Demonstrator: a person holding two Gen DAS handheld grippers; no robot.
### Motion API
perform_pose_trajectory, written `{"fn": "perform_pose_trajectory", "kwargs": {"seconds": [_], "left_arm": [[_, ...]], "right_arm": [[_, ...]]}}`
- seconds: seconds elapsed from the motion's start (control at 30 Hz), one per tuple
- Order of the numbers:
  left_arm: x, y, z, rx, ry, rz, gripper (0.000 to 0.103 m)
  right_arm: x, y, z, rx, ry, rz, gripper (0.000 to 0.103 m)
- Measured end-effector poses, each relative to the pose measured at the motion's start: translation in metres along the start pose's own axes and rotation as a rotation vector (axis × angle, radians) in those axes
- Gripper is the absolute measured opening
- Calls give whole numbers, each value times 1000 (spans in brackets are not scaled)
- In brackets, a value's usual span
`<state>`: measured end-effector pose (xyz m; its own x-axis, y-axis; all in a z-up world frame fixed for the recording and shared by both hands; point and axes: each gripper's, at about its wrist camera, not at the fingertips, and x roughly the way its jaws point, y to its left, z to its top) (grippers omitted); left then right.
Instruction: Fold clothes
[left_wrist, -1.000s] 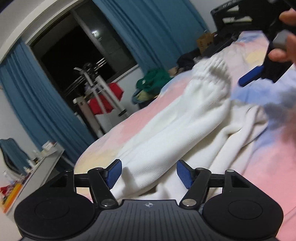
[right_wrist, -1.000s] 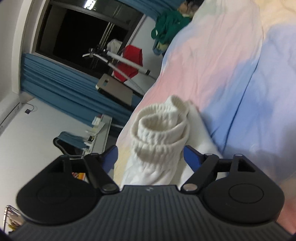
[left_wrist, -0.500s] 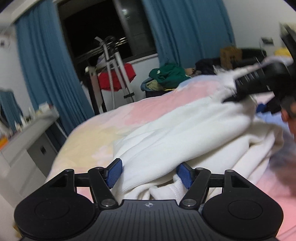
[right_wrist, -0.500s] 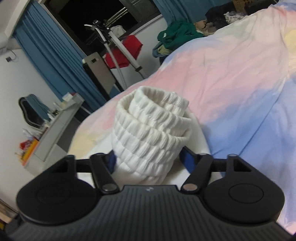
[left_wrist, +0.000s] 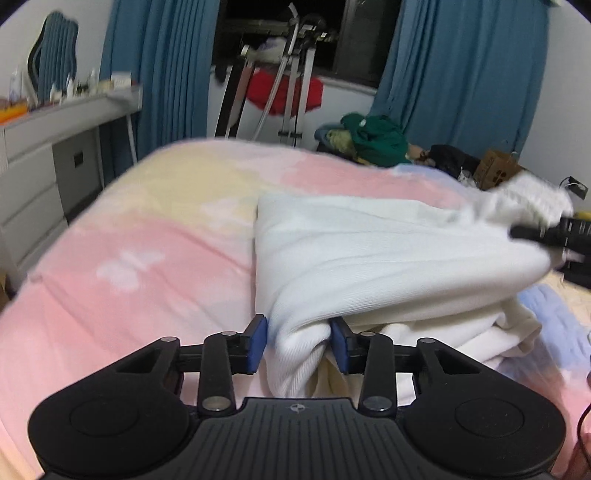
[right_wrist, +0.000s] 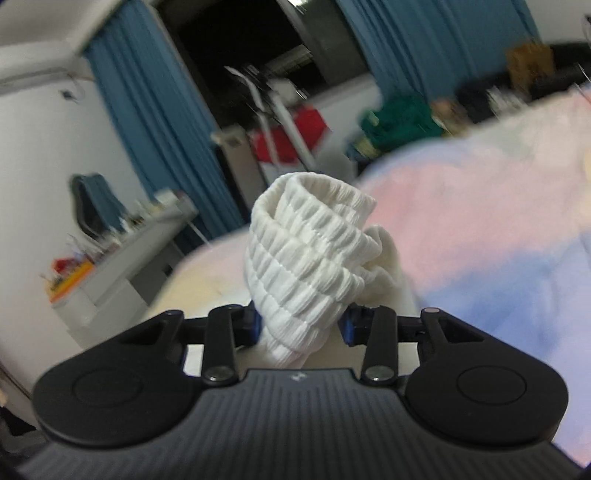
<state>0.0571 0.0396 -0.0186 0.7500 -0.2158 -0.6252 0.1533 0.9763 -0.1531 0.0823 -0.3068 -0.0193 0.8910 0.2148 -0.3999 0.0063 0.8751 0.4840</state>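
A white ribbed-knit garment lies stretched across the pastel bedspread in the left wrist view. My left gripper is shut on a bunched fold of its near end. At the far right of that view the garment's other end rises to my right gripper, seen blurred. In the right wrist view my right gripper is shut on the garment's ribbed cuff, which stands up in coils between the blue fingers. The cloth spans between the two grippers, lifted off the bed.
A grey desk with drawers stands left of the bed. Beyond the bed are blue curtains, a dark window, a metal drying rack with red cloth, a green clothes pile and a cardboard box.
My left gripper closed from open onto the garment's near fold and swung leftward. My right gripper tightened on the ribbed cuff and lifted it, pulling the cloth taut between both.
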Motion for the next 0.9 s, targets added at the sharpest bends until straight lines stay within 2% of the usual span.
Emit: {"fn": "perform_pose_trajectory", "kwargs": {"seconds": [0.1,0.2,0.27,0.33,0.37,0.43,0.47,0.57,0.6,0.8,0.87,0.9], "left_arm": [[4,6,-6,-31,49,-8,40],[2,11,-7,-50,49,-14,40],[1,16,-6,-70,51,-21,40],[4,18,-3,-85,54,-24,40],[2,19,-5,-90,56,-25,40],[1,20,-4,-96,59,-25,41],[1,20,-2,-93,59,-24,42],[7,18,4,-99,64,-25,44],[10,18,7,-107,67,-29,44],[16,19,16,-109,78,-52,45],[17,19,18,-106,82,-60,46],[16,19,20,-105,85,-66,49]], "right_arm": [[12,-19,-9,55,92,-68,42],[13,-24,-11,117,91,-64,46],[9,-17,-10,97,77,-75,51],[4,-9,-11,58,64,-101,64],[4,-9,-12,49,71,-121,68],[10,-15,-11,61,111,-158,83],[12,-21,-11,91,121,-159,84],[19,-40,-12,208,144,-101,87],[24,-44,-12,228,152,-85,91],[53,-62,-19,313,210,-10,101],[60,-66,-22,344,228,24,102],[59,-66,-22,341,231,28,102]]}}
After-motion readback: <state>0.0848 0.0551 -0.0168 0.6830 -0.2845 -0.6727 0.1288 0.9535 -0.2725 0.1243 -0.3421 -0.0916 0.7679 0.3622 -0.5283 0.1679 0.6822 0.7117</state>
